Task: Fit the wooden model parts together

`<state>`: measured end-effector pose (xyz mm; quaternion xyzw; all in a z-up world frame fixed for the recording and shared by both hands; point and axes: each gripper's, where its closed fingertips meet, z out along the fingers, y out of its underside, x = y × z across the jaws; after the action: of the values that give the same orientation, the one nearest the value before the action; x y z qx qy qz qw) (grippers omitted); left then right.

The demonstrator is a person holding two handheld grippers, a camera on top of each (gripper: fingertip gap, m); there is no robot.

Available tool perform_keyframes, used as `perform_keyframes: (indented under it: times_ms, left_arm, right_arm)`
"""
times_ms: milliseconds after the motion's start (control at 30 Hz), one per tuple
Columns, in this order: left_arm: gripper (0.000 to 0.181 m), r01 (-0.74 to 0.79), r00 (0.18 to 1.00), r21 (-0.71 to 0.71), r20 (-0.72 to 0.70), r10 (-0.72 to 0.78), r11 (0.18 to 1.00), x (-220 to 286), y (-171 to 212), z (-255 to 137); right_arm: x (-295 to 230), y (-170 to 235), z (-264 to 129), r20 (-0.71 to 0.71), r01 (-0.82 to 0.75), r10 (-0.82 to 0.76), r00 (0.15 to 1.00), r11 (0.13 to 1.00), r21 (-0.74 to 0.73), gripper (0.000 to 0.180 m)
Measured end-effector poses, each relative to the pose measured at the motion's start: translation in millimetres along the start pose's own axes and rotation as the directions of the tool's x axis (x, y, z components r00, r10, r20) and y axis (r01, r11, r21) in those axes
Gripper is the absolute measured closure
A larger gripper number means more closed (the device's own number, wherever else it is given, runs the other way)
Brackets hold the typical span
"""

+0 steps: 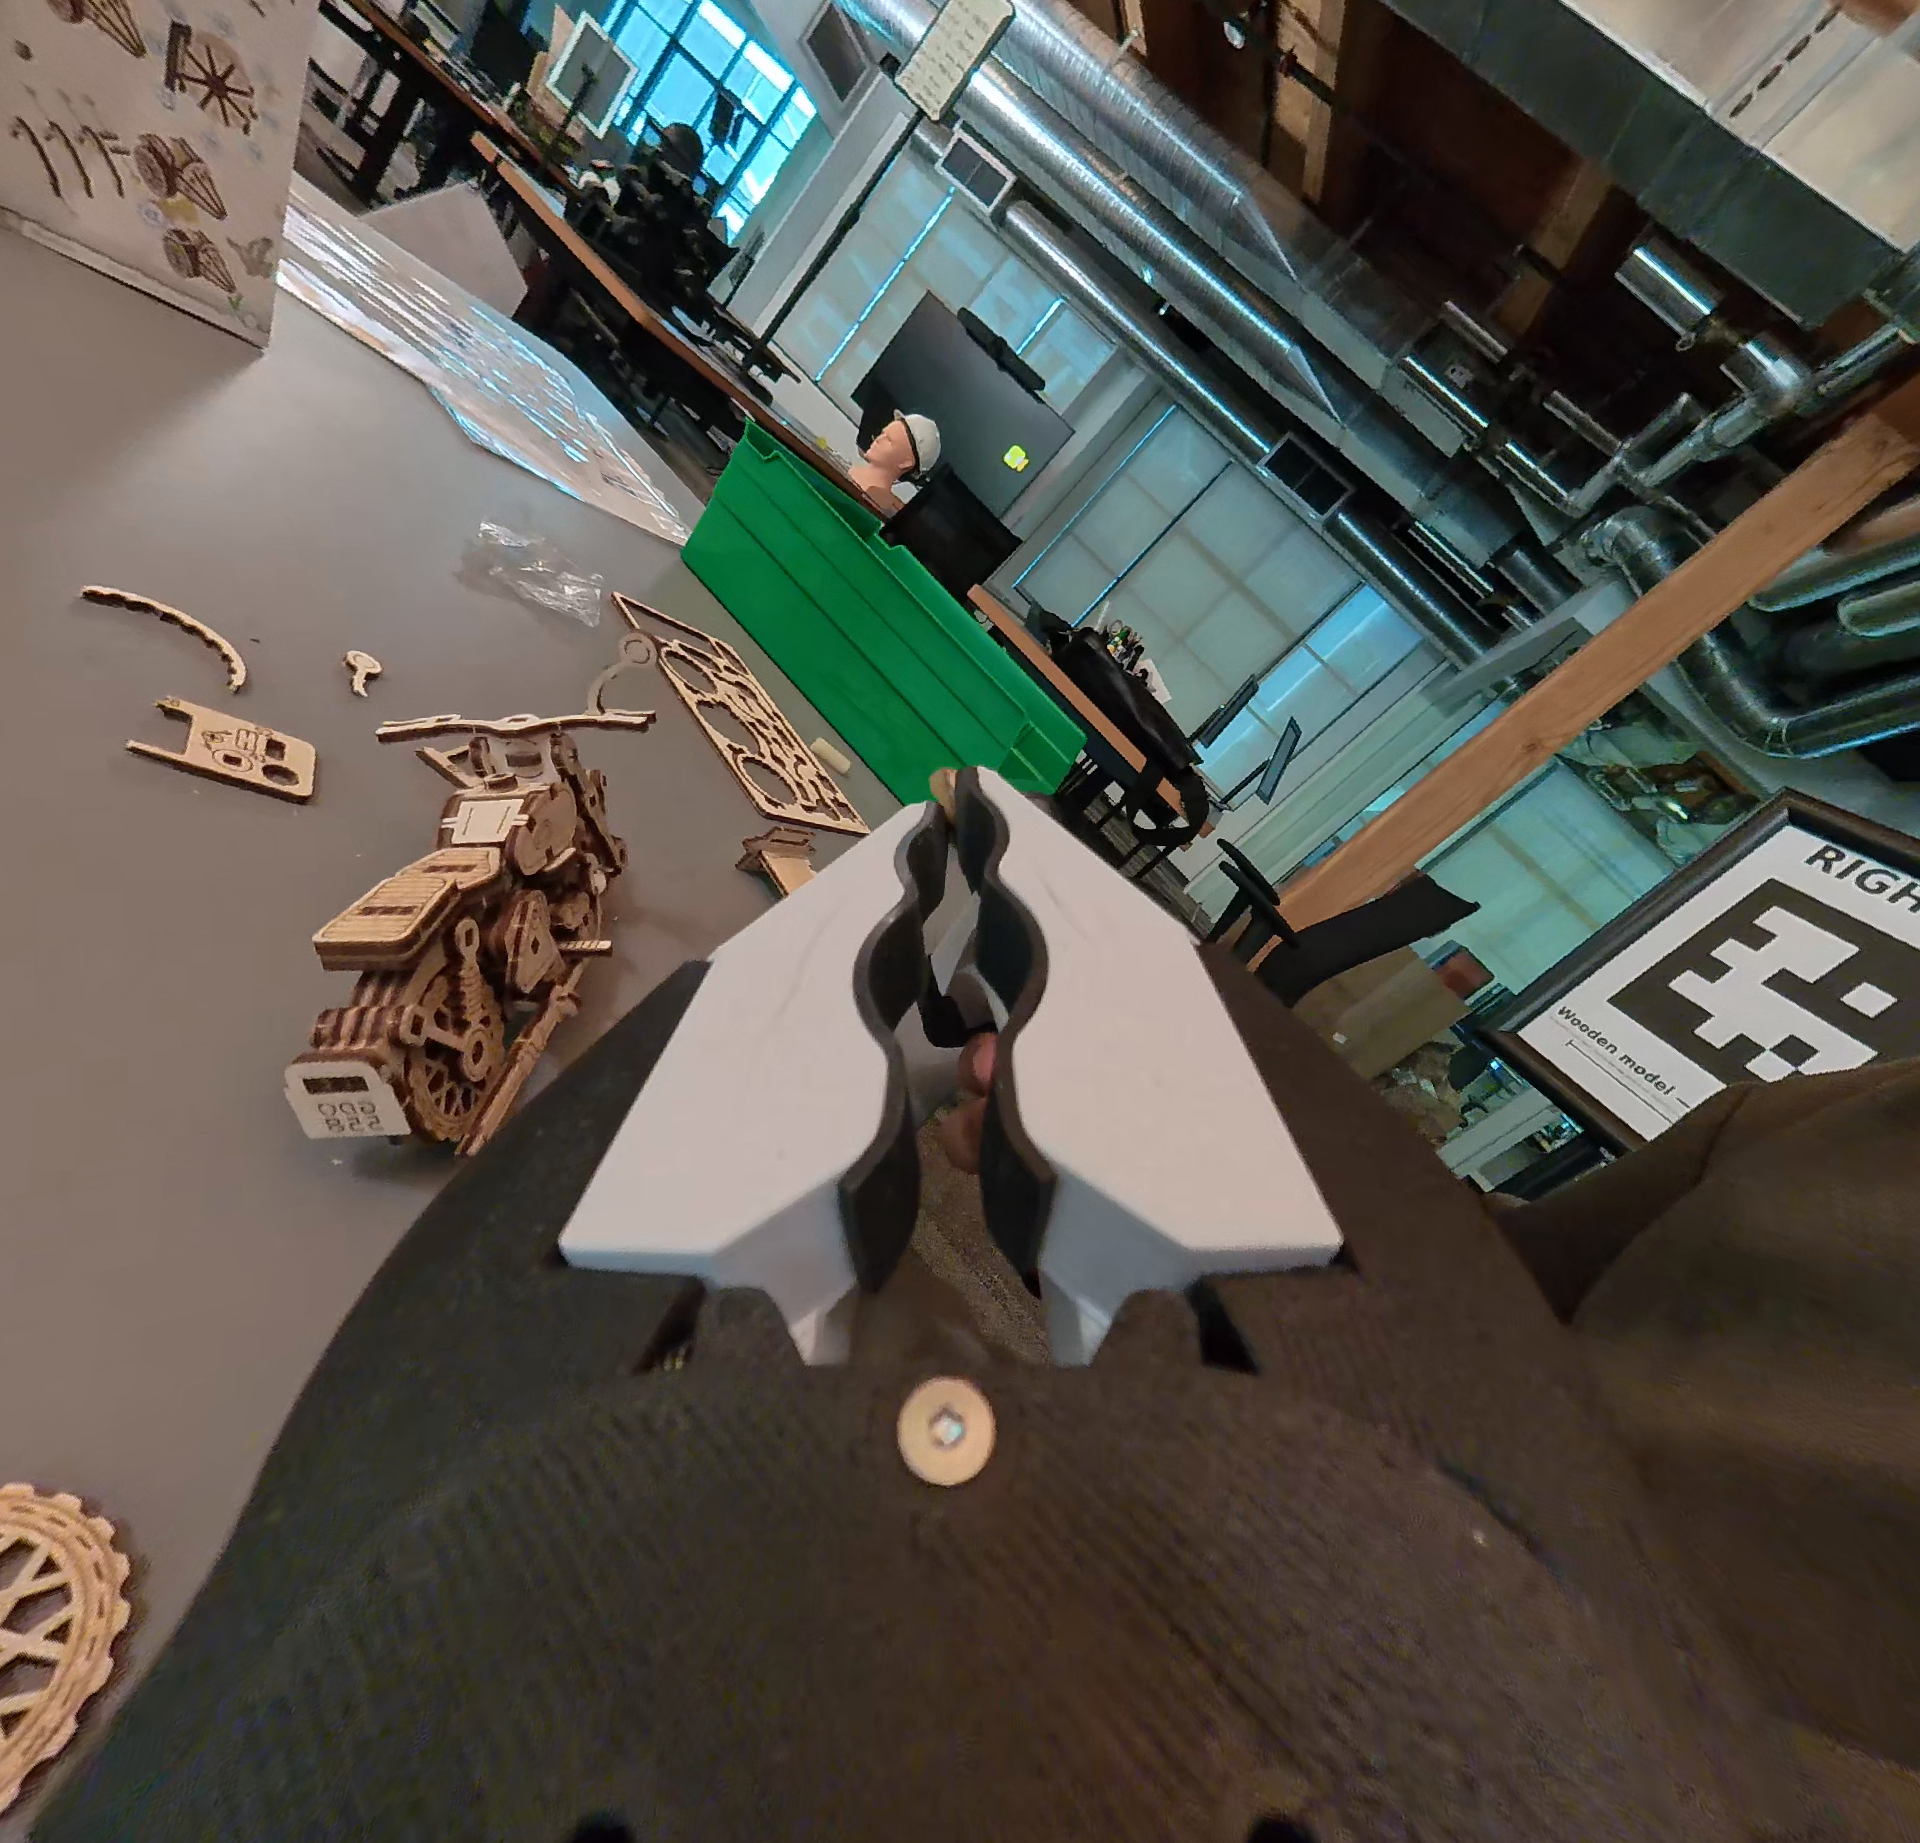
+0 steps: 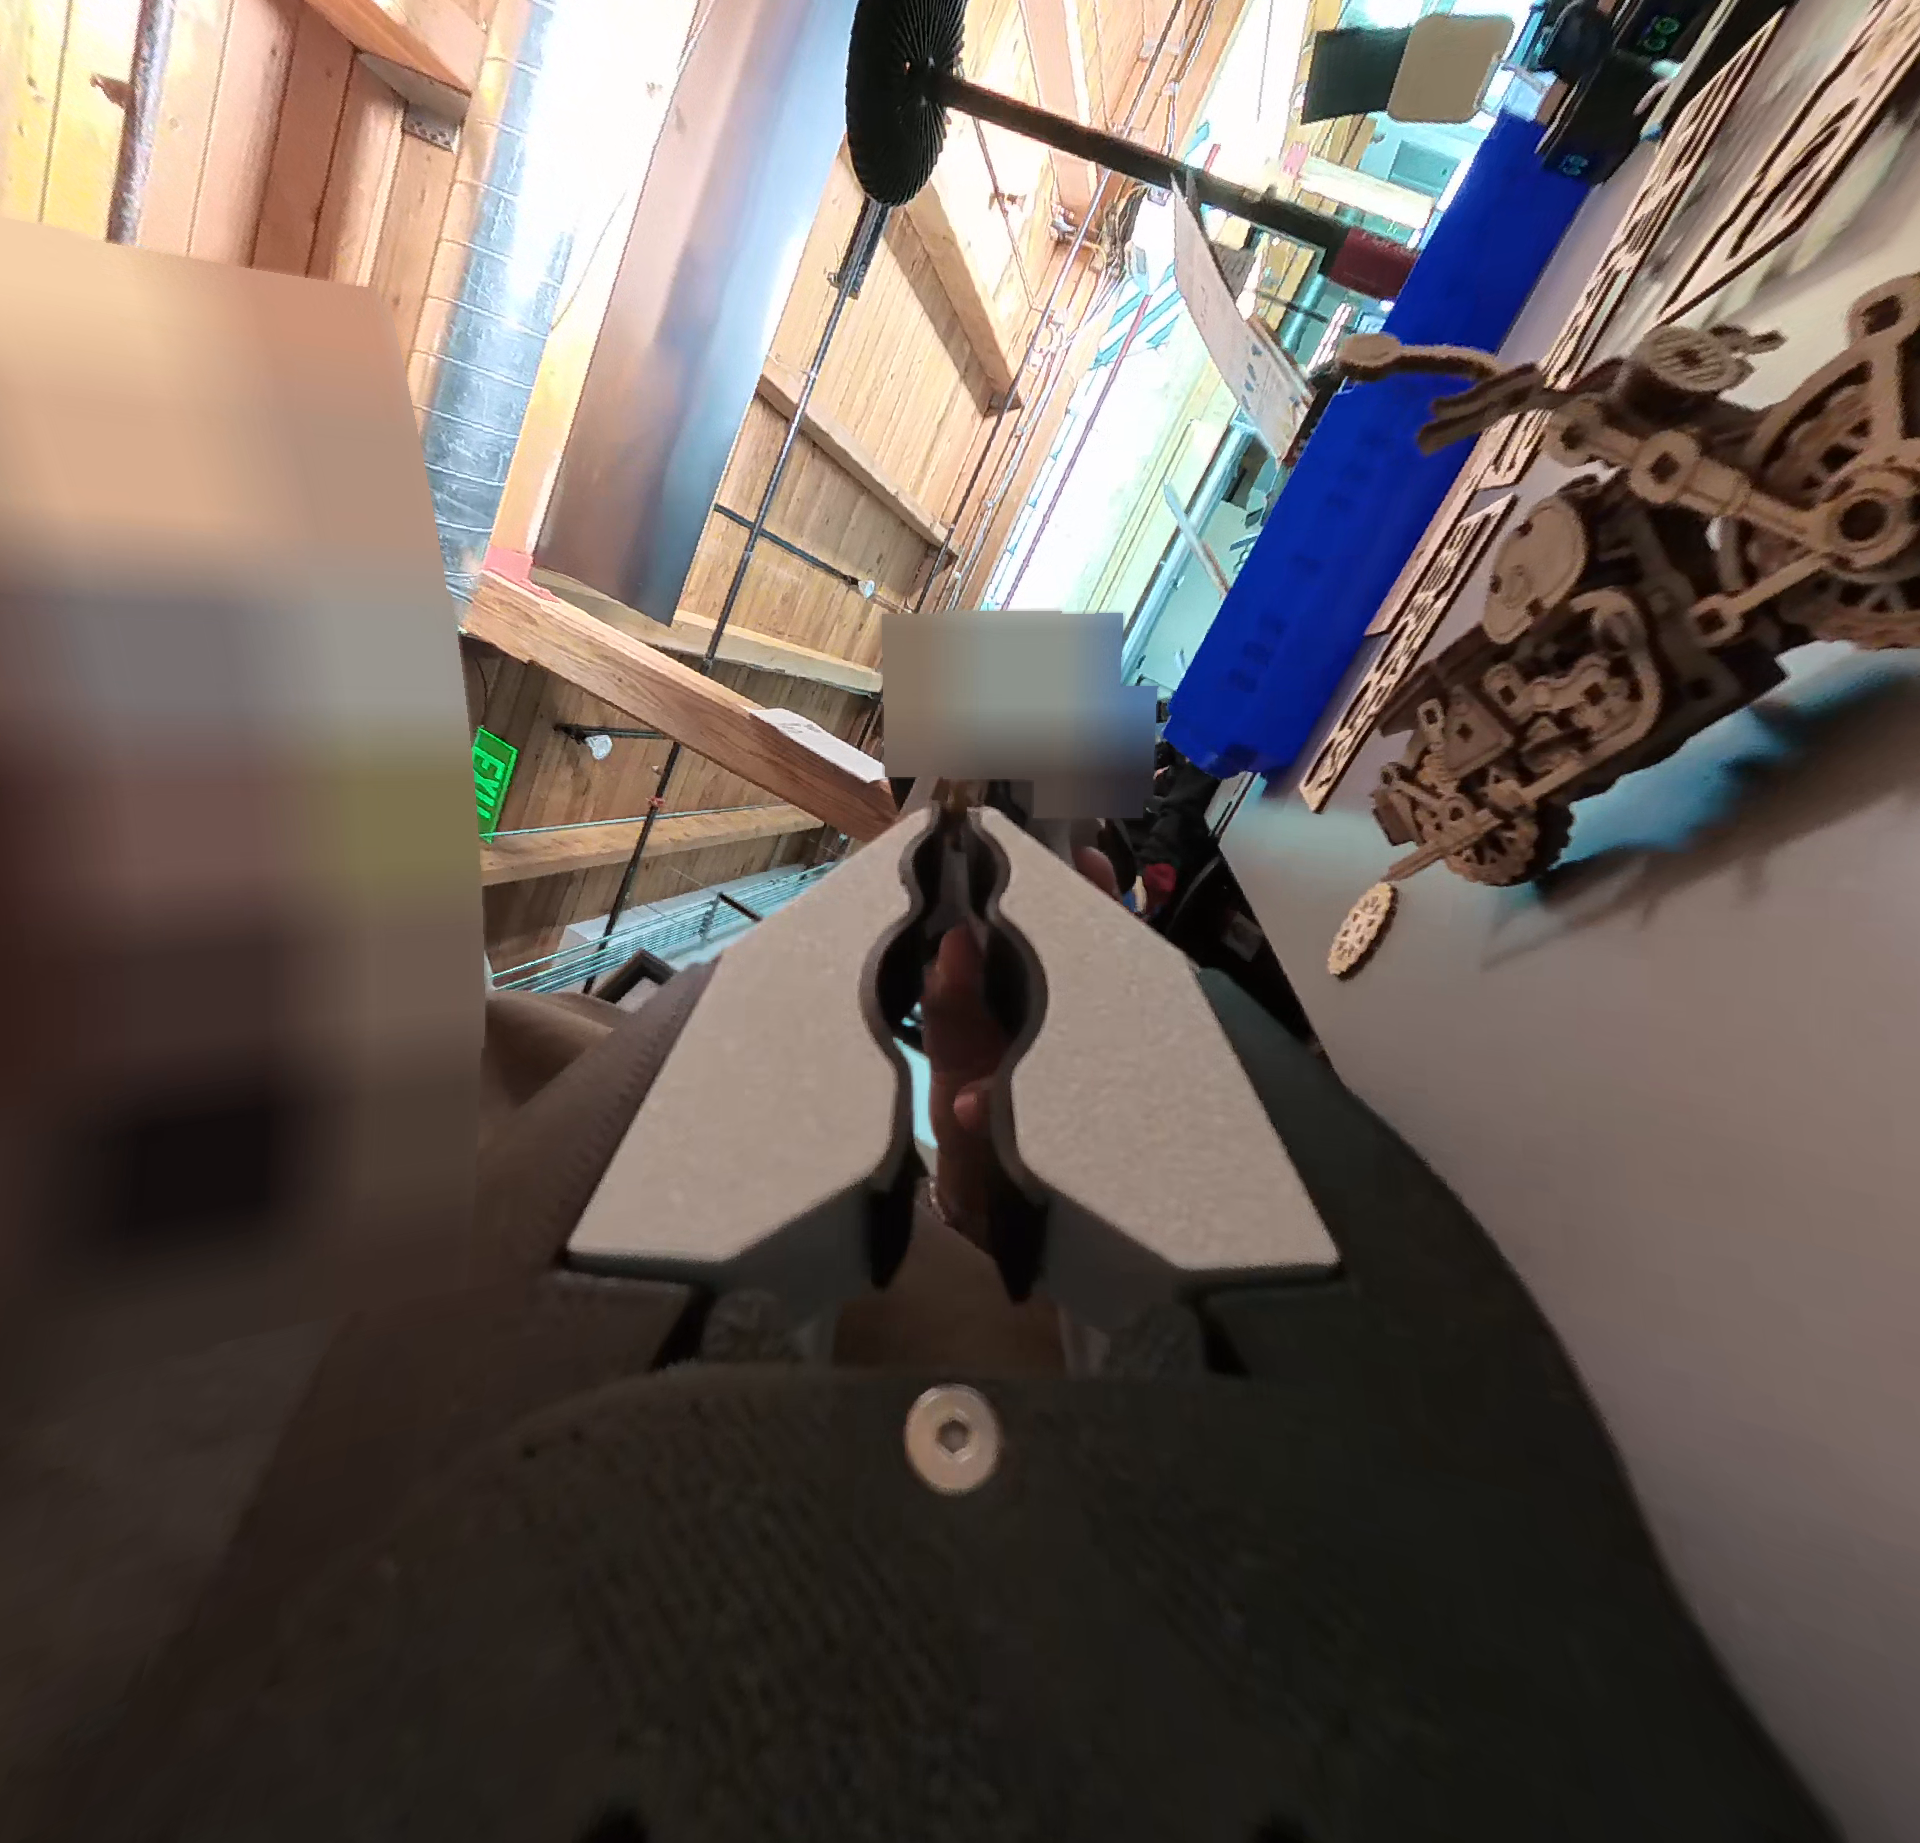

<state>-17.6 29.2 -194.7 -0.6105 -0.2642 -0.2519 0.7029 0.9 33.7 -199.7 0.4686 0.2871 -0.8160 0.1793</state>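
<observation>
While both claws are lifted off the grey table (image 1: 208,505) and tilted toward the ceiling, the wooden motorcycle model (image 1: 468,941) stands upright on the tabletop, well apart from either one. The left claw (image 1: 951,791) has its two fingers nearly together, pinching a small pale wooden piece (image 1: 942,783) at the very tips. The right claw (image 2: 954,819) is likewise closed down to a sliver, with a tiny tan bit (image 2: 952,794) caught between its tips; what that bit is, I cannot tell. Around the motorcycle lie loose parts: a curved strip (image 1: 171,630), a flat notched plate (image 1: 229,754), a cut-out sheet (image 1: 748,733) and a toothed wheel (image 1: 52,1627) at the near edge. A green bin (image 1: 862,640) sits behind the sheet. From the right side, a small gear (image 2: 1361,926) lies flat just beside the model, and a blue bin (image 2: 1340,505) stands beyond.
</observation>
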Motion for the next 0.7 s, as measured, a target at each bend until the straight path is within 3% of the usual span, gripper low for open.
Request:
perform_keyframes:
  times_ms: [33,700]
  left_arm:
    - [0.177,-0.003,1.0,0.0,-0.002,0.003,1.0,0.6,0.1,0.2]
    - [0.178,0.024,0.999,-0.005,-0.033,-0.025,1.0,8.0,5.6,2.9]
  right_arm:
    - [1.0,-0.9,-0.6,-0.008,0.007,-0.007,1.0,1.0,0.009,0.178]
    - [0.9,-2.1,1.1,-0.044,0.072,-0.07,0.997,0.997,0.037,0.178]
